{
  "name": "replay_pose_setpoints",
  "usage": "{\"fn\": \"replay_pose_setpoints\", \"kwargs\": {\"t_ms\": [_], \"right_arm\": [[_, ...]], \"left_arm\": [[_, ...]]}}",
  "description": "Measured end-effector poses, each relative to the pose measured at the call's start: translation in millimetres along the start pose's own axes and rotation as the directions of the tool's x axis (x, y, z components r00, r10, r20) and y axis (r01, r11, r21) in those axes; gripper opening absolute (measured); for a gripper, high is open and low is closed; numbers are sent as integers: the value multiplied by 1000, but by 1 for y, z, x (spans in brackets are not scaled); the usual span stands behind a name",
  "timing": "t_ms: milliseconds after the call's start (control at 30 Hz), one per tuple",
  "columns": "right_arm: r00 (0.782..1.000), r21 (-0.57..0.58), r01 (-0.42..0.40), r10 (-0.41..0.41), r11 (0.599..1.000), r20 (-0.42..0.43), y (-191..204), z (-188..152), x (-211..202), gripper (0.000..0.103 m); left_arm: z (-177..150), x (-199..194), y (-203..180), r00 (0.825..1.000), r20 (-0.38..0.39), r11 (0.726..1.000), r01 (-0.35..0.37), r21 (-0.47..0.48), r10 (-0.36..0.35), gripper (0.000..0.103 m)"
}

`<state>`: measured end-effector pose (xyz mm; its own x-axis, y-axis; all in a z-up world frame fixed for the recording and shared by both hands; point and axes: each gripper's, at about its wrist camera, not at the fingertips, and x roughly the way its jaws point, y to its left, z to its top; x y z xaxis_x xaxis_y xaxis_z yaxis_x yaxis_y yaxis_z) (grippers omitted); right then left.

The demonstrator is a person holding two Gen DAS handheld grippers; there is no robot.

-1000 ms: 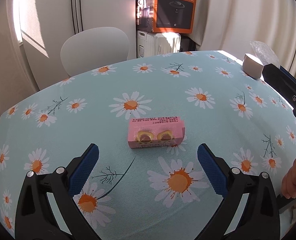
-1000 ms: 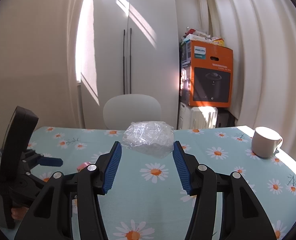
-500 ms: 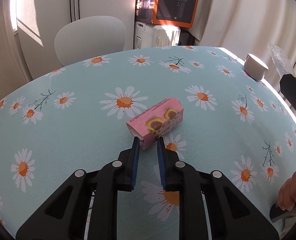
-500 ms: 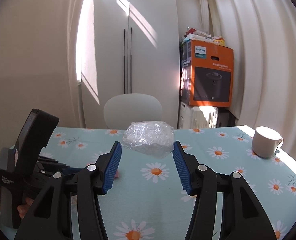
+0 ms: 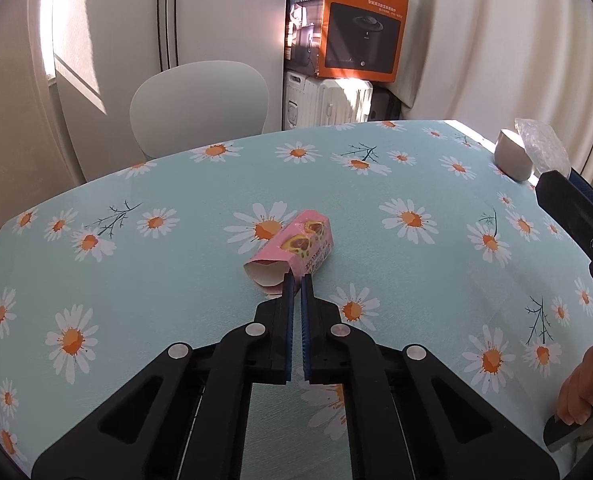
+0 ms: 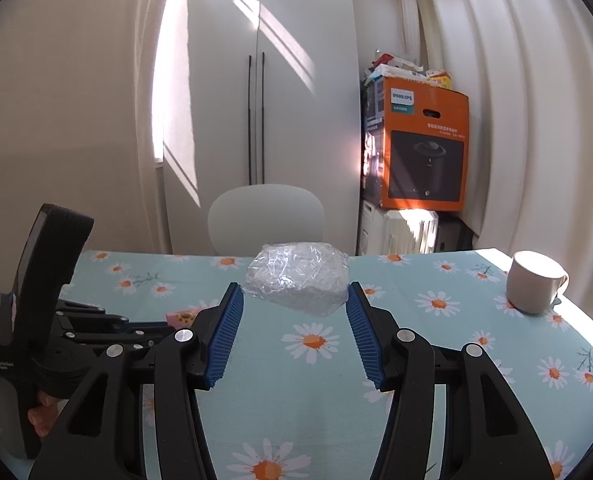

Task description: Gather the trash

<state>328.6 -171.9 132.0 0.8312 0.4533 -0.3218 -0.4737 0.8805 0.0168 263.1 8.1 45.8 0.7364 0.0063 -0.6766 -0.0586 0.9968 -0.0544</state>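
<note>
a small pink carton (image 5: pixel 292 250) lies on its side near the middle of the surface (image 5: pixel 176 280), its open end turned toward the left wrist camera, and the left hand-held gripper (image 5: pixel 297 280) has its blue pads closed on the near edge of that open end; the jaws have just been closing, with the carton's wall pinched between them. in the right wrist view the same carton shows only as a pink sliver behind the left tool. the right hand-held gripper (image 6: pixel 294 294) holds a crumpled ball of clear plastic wrap (image 6: pixel 298 280) between its pads at a partly open width, raised above the daisy-print cloth. a white mug (image 6: pixel 534 286) stands near the right edge of the surface, well apart from the carton. fingers (image 5: pixel 580 392) of the person's right hand wrap the right tool's handle. a pale chair (image 6: pixel 266 218) sits behind the far edge, and an orange box (image 6: pixel 422 152) is stacked in the corner beside white curtains.
</note>
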Motion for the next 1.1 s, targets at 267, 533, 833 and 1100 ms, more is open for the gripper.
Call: {"fn": "replay_pose_setpoints", "kwargs": {"t_ms": [267,533,833,1100], "right_arm": [[1000,-5,-13,13,1000,10,2,0,-3,50],[999,42,-18,16,999,31,-10,1,-7,50],[998,-31,40,-39,999,42,-10,3,-6,50],[972,-123,198,-178,972,155,3,12,-30,50]], "left_arm": [[-5,-21,1,994,79,996,-75,41,72,2],[-7,-43,14,988,125,995,-99,28,95,2],[-6,-100,27,959,248,989,-147,17,138,2],[-13,-153,48,932,334,990,-137,-27,138,2]]}}
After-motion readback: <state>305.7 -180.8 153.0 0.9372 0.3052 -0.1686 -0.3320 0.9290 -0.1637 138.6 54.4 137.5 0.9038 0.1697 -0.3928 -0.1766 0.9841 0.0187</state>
